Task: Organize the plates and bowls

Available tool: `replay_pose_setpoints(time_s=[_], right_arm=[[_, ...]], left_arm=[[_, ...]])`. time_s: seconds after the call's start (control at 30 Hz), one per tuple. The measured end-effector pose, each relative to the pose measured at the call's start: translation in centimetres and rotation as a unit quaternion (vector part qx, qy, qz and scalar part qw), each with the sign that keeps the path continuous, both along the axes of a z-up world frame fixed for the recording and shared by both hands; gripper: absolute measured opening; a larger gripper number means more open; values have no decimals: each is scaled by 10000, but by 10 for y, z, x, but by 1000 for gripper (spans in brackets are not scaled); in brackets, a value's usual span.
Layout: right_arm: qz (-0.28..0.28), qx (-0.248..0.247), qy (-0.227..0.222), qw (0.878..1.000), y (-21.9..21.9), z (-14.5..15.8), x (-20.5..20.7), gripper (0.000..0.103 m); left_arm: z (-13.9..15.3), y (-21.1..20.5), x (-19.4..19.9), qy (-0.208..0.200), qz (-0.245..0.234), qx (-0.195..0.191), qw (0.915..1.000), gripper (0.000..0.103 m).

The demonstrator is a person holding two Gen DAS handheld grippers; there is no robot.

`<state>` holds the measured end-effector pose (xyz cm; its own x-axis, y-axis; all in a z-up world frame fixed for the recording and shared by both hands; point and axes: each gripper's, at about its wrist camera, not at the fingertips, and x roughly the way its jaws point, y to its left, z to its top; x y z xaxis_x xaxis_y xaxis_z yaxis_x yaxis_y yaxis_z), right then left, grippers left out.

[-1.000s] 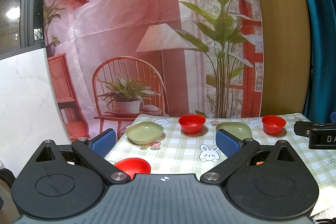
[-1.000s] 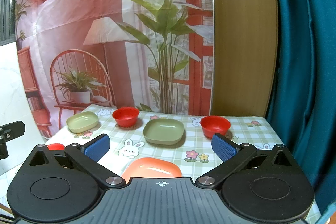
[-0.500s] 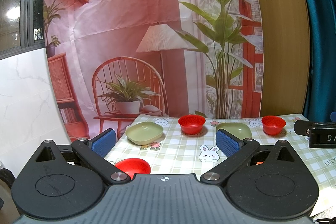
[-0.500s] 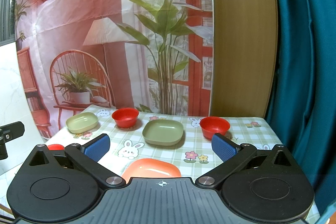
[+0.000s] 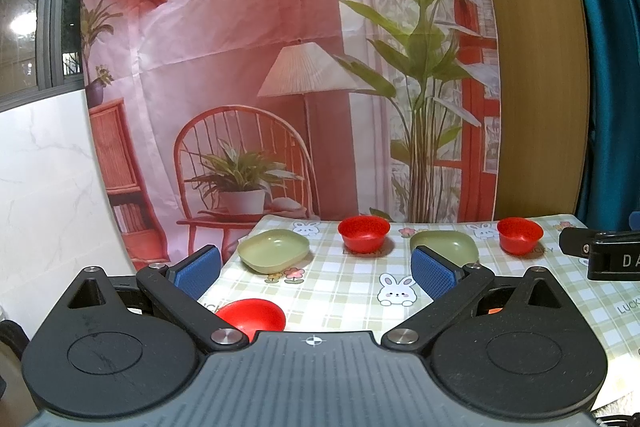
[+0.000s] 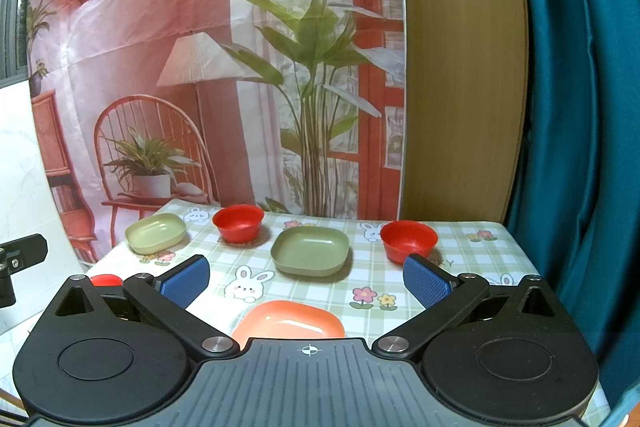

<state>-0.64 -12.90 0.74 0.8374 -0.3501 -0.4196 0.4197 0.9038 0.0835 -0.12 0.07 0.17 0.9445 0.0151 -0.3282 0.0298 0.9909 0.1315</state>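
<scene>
On the counter [image 6: 460,267], nothing is sorted yet: two green plates, far-left [image 6: 156,233] and centre [image 6: 310,251], alternate in a back row with two red bowls, one [image 6: 238,223] between them and one [image 6: 408,241] at right. An orange plate [image 6: 288,321] sits nearest, just ahead of the right gripper [image 6: 306,279]; a third red bowl [image 5: 252,313] sits close under the left gripper [image 5: 316,267]. Both grippers hover above the counter, jaws wide, holding nothing. Looks like the start: pre-grasp, no target picked. Next move likely needs a descent onto a rim, pinching one wall edge. Plates are rounded-square, shallow, matte plastic; bowls round, deeper, glossy, probably light and prone to sliding on the checked bunny-print cloth [image 5: 352,291].
</scene>
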Motion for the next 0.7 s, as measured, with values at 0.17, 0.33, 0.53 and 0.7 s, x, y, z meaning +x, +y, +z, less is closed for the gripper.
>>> replay_pose_setpoints(time_s=[0.17,0.33,0.53,0.7], right_arm=[[1,-2,1,10000,1,-2,0,103],[1,1,1,10000,2,-4,1,103],[-3,10,5,10000,1,-3,1,103],[-3,15,9,10000,3,-3,-1,103]], left_arm=[[-1,0,0,7,-4,0,10000,102],[-1,0,0,14,-6,2,10000,102],[-1,0,1,22,-7,0,10000,102],[-3,-1,0,48,-29,10,10000,102]])
